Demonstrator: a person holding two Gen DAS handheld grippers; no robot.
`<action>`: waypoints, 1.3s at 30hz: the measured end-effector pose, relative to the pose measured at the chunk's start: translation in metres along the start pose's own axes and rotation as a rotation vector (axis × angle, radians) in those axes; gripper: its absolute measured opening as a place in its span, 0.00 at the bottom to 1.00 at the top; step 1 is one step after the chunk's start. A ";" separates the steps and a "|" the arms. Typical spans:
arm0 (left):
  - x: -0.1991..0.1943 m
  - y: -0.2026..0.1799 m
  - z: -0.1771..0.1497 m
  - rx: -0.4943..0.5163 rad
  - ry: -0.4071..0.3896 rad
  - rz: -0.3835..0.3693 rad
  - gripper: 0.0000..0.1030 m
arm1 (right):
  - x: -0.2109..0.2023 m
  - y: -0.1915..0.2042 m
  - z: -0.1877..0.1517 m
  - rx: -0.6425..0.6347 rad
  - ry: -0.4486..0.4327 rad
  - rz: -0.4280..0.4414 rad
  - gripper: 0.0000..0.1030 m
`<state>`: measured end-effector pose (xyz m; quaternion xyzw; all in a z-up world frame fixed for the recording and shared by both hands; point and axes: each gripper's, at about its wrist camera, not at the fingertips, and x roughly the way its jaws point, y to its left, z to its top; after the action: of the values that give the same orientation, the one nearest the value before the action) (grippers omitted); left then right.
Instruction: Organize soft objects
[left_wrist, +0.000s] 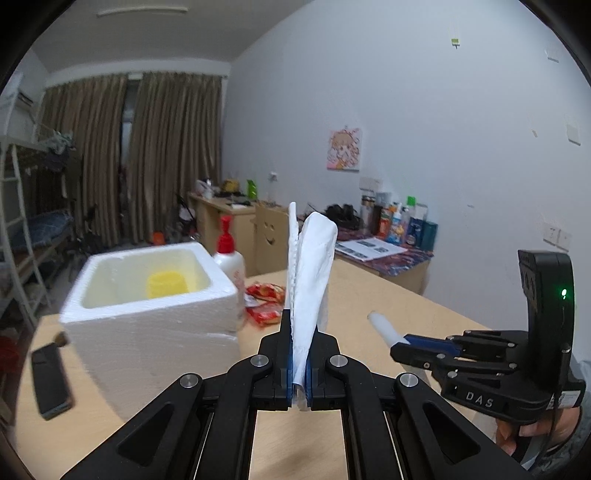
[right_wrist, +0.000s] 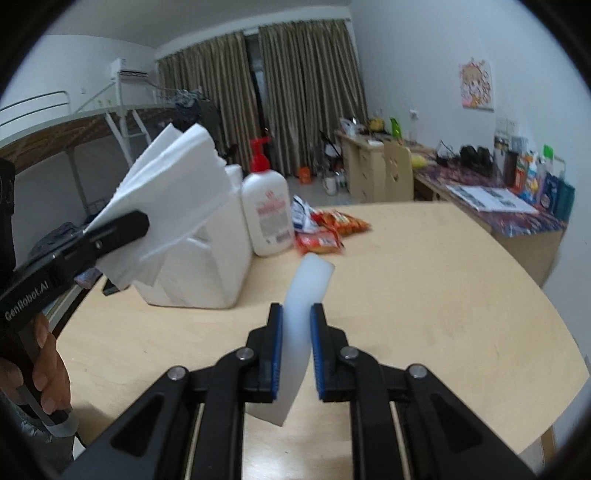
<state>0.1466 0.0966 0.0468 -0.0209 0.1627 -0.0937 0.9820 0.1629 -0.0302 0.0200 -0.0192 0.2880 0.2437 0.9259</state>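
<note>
Both grippers loaded, foam box far left

Left gripper (left_wrist: 299, 354) clamps folded tissue (left_wrist: 312, 266) upright, nearer the foam box (left_wrist: 147, 317); right gripper (right_wrist: 297, 347) pinches a white foam strip (right_wrist: 303, 314) pointing forward.

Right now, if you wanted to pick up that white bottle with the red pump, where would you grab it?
Probably around the white bottle's broad body, coming in level from the open table side on its right. It stands upright with the foam box close on its left, and the red pump on top looks too narrow. Both grippers are full, though: left gripper with tissue, right gripper with a white strip.
</note>
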 end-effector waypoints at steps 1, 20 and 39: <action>-0.005 0.000 0.000 0.003 -0.007 0.012 0.04 | -0.001 0.001 0.000 -0.004 -0.008 0.007 0.17; -0.074 0.012 -0.012 -0.061 -0.096 0.258 0.04 | -0.014 0.044 0.028 -0.103 -0.146 0.210 0.17; -0.114 0.010 -0.039 -0.131 -0.118 0.396 0.04 | -0.023 0.080 0.018 -0.183 -0.174 0.375 0.17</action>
<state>0.0301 0.1272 0.0447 -0.0577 0.1118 0.1132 0.9856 0.1187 0.0331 0.0561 -0.0280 0.1823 0.4376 0.8800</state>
